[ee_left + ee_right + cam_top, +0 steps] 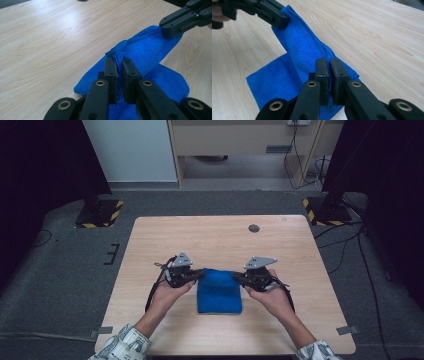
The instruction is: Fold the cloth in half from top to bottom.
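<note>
High view: blue cloth mid-desk, left gripper and right gripper at its far corners.

Left gripper view: jaws clamped on lifted edge.

Right gripper view: same. Probably mid-fold; next, carrying edge toward near side.

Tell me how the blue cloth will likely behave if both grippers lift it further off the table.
The blue cloth is probably floppy: it sags between the left gripper and right gripper, each clamped on a far corner. It looks light, since thin pinches raise that edge. Its fuzzy nap suggests it won't slip readily, and the lower layer still flat on the table should drape and trail.
</note>
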Available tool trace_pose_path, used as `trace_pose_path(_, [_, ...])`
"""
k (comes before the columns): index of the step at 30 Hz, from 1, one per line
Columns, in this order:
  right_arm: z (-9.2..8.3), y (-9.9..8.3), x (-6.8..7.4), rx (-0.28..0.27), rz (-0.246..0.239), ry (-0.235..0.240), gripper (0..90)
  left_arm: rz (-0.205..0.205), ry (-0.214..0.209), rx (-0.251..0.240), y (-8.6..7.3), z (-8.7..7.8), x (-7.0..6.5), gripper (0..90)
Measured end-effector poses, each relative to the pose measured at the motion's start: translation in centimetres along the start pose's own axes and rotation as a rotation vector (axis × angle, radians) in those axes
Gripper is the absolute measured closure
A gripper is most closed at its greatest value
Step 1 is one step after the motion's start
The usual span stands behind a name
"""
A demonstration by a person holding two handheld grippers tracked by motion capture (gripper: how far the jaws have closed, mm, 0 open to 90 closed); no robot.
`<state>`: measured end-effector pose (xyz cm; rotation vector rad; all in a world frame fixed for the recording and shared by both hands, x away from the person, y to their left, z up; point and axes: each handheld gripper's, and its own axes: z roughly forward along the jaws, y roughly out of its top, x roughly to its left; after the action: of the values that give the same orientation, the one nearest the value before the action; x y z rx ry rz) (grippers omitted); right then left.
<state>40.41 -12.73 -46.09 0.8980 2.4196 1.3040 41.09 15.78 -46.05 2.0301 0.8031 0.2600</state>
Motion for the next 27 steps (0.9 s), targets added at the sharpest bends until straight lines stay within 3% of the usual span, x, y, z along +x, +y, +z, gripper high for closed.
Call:
trace_pose_path(13, [0.3,-1.5,0.9,0.026,-0.011,0.022,85.5,0.007,-0.006,0.032,-1.3,0.1,-0.7,82.6])
trace_pose_path(18, [0.0,-1.9,1.0,0.024,-0.008,0.026,85.4,0.004,-0.022,0.031,-1.9,-0.2,-1.3,81.9])
trace_pose_path(22, [-0.1,-2.8,1.4,0.026,0.000,0.030,85.4,0.028,-0.020,0.049,-2.6,0.0,-2.0,81.5])
trace_pose_path(27, [-0.1,-3.6,1.5,0.011,0.011,0.043,85.3,0.024,-0.018,0.063,-3.2,0.1,-1.9,81.2])
